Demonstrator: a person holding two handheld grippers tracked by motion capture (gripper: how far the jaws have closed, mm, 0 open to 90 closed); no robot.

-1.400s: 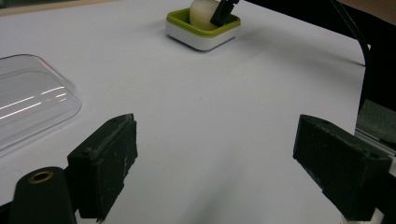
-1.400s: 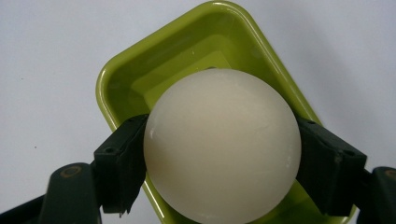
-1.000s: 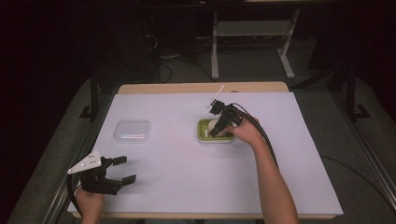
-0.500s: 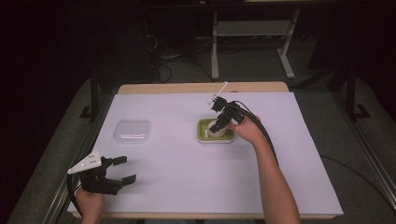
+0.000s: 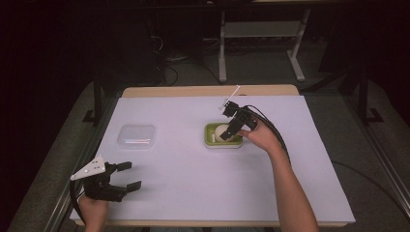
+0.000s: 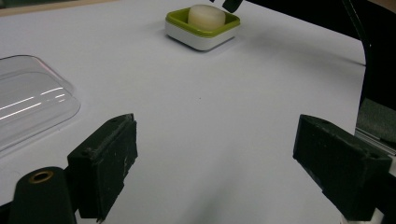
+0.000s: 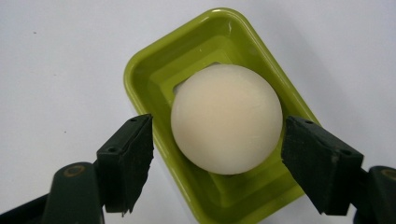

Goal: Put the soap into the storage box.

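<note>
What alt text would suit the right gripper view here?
A round cream soap lies in a green dish on a white table. The open right gripper flanks the soap, jaws not touching it.

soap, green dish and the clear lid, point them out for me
soap (image 7: 226, 119), right gripper view, middle of its rounded top
green dish (image 7: 144, 77), right gripper view, bare rim beside the soap
clear lid (image 5: 137, 135), high view, centre of its flat top
</note>
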